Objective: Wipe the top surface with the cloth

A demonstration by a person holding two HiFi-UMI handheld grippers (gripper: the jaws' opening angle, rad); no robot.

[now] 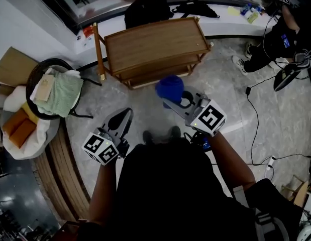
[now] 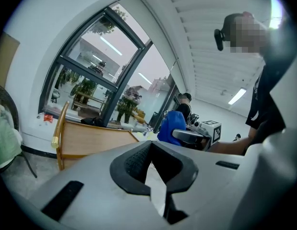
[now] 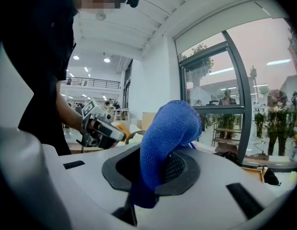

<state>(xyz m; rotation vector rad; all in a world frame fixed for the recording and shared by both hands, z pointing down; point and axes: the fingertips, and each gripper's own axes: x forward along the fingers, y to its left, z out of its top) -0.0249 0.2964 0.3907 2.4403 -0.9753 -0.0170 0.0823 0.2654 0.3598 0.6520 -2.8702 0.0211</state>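
Blue cloth [image 1: 169, 88] sits bunched between the clamped jaws of the right gripper [image 1: 174, 100], held in the air, short of the wooden cart [image 1: 155, 41]. Wiping seems not yet begun, so the whole top remains. The left gripper [image 1: 121, 120] is closed on nothing. The cart's lower shelves are mostly hidden.

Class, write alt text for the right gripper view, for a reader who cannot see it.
The right gripper is shut on a blue cloth, which bulges up above its jaws. Behind it on the left is the left gripper; tall windows stand on the right.
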